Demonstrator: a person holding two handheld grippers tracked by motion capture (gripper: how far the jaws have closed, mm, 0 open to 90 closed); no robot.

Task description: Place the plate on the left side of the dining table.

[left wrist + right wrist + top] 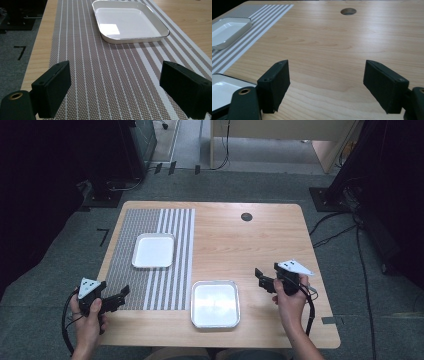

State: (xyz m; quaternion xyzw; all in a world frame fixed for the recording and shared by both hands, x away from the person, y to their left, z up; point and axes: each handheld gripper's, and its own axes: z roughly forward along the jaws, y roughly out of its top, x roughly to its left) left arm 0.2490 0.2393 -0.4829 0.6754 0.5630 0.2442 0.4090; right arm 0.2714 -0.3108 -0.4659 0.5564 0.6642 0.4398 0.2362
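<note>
On the wooden counter [260, 245] lies a striped placemat [150, 290], and a white tray [153, 250] sits on it toward the far side. A second white tray [215, 303] rests on bare wood just beside the mat's near right corner. The left gripper [122, 295] hovers over the mat's near left part, jaws spread wide and empty (mat weave visible between them). The right gripper [261, 277] hangs over bare wood right of the near tray, equally wide open, holding nothing.
</note>
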